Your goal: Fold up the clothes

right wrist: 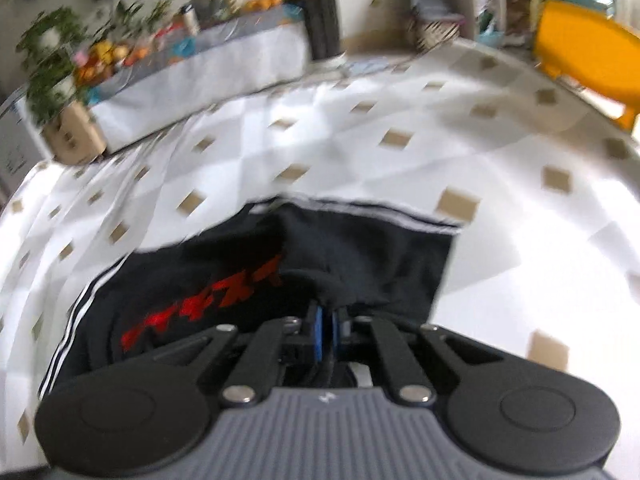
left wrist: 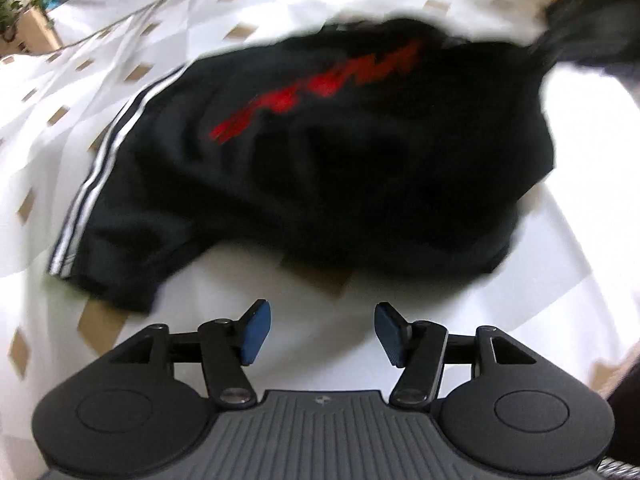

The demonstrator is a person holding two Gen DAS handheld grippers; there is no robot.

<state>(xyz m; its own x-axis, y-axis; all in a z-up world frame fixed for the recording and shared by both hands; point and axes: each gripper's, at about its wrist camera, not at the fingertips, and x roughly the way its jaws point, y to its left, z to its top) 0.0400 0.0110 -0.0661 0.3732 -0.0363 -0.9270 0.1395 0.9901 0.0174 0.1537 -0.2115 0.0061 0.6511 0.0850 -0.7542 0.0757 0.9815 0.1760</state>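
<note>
Because it sprawls loosely over the white cloth with tan diamonds (left wrist: 80, 92) that covers the work surface, the black garment (left wrist: 360, 160) reads as a soft, light knit that will sag, drape and crease wherever it is lifted, not as anything stiff enough to hold a fold unaided. It lies roughly in the middle of that cloth, rumpled and not flat, its red lettering (left wrist: 316, 92) facing up and white stripes (left wrist: 96, 184) running down one sleeve or side edge. Such fabric is probably neither slippery nor fragile, though a pinch on a single layer could pull only that layer and leave the rest behind, so the sound places to take hold look like the hems, the striped edge and the corners, where seams give the pads something thicker to bite. In the right wrist view the right gripper (right wrist: 326, 330) is clenched on a bunched fold of the garment, dark cloth rising in a small peak from between its blue pads (right wrist: 318, 336). The left gripper (left wrist: 322, 330) hangs just short of the garment's near edge with its jaws apart and nothing between them, only bare white cloth beneath. Its likeliest purchase, by my judgement, is the near hem (left wrist: 320, 268) right ahead of it.
</note>
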